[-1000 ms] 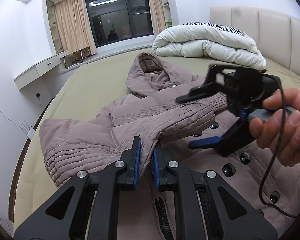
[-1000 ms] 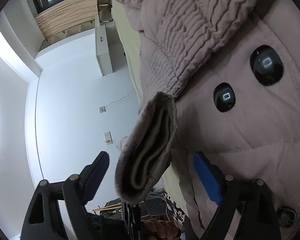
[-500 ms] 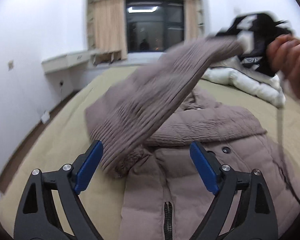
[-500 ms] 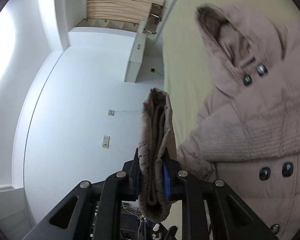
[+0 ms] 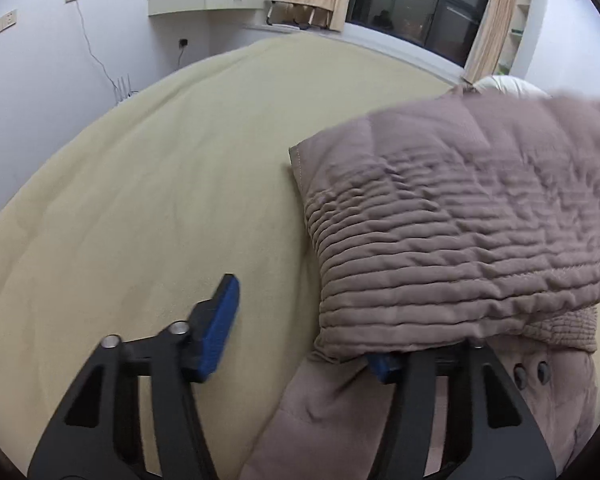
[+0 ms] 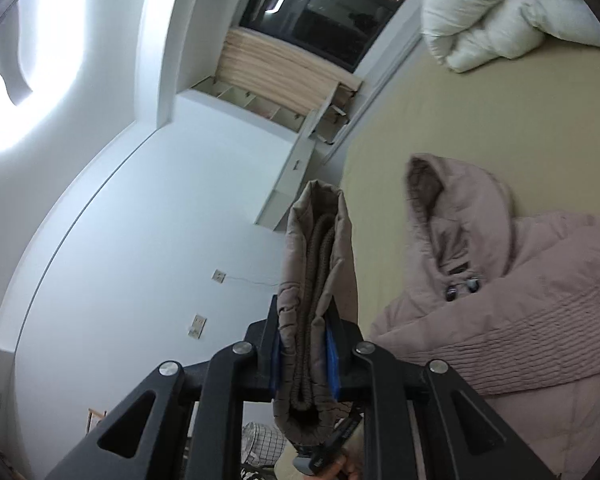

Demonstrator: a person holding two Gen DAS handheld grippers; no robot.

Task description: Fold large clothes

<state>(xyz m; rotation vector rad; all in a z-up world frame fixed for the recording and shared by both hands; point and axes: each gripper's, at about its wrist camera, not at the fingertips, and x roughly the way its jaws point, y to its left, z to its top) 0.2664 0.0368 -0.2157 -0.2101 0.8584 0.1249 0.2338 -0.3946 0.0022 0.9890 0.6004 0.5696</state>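
Right gripper (image 6: 306, 354): jaws narrow, clamped on the cuff (image 6: 318, 300) of the coat's sleeve (image 5: 460, 236). Blue pads pressed flat against both sides of the doubled cuff, ribbed inner lining visible between the layers. Cuff stood up past the fingertips, clear of the bed.

Left gripper (image 5: 300, 344): jaws wide, holding nothing. Left pad in plain view over the bedspread; right pad partly hidden under the sleeve's edge, which draped over that finger. Whether the fabric rested on the finger or only passed in front of it could not be told.

Coat (image 6: 520, 312): lay flat on the bed (image 5: 160, 200), front up, buttons showing, hood (image 6: 452, 208) toward the window (image 6: 328, 4). Sleeve was lifted and stretched across above the coat body; blurred at its far end in the left view. Duvet (image 6: 500, 8) well apart, near the far end of the bed.

Step in hand, by judgement: folding the sleeve in over the coat front. Task early; body not yet folded.

Next move calls for: carrying the cuff across and laying it on the chest without twisting. Padded fabric is bulky and springy, so the sleeve probably needs pressing flat before the right gripper lets go. Left gripper is free to steady the shoulder seam.
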